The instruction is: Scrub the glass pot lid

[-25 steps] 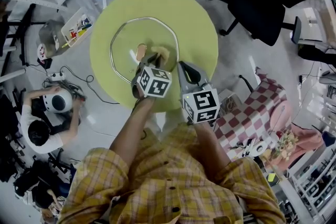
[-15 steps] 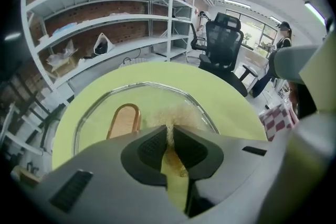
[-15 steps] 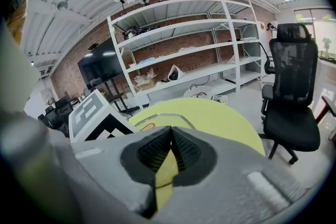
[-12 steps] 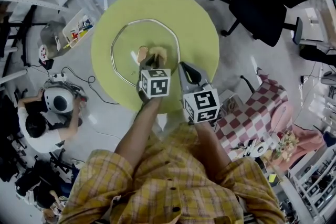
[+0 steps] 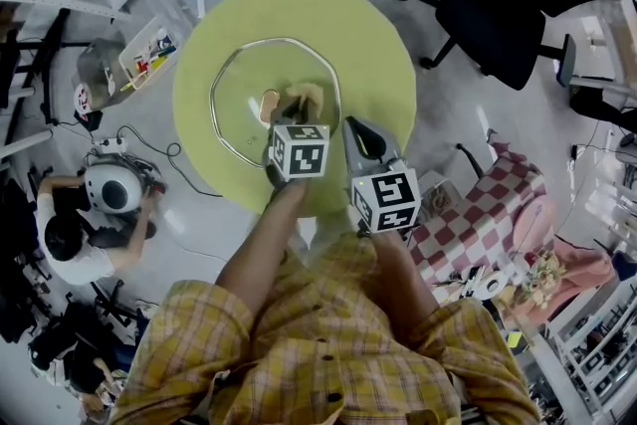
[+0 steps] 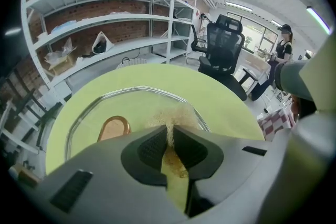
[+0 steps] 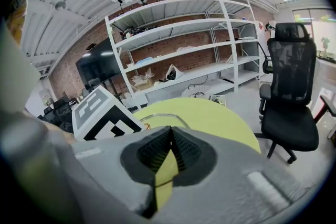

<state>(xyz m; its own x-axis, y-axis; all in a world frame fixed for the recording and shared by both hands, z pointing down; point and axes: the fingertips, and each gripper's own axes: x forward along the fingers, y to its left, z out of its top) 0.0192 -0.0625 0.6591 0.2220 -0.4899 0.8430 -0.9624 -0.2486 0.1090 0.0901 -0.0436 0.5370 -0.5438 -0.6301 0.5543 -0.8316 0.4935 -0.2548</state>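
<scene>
Currently clamping tan fibrous scrub pad (image 6: 169, 117) in left gripper (image 6: 169, 132), atop clear glass pot lid (image 5: 225, 75) on round lime table (image 5: 370, 43); holding right gripper (image 7: 169, 131) clenched, empty, nearby.

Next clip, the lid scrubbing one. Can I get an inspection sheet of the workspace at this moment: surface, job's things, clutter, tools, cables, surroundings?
Surface: round yellow-green table, bare around the lid.
Job's things: round glass pot lid lies flat on the table, its copper-coloured knob facing up; tan fibrous scrub pad sits over the glass beside the knob.
Clutter: nothing seen on the table.
Tools: left tool shut on the scrub pad; right tool shut with nothing between its jaws, near the table's edge.
Cables: black cables on the floor left of the table.
Surroundings: black office chair, red-and-white checked cloth, white shelving, a person on the floor.
</scene>
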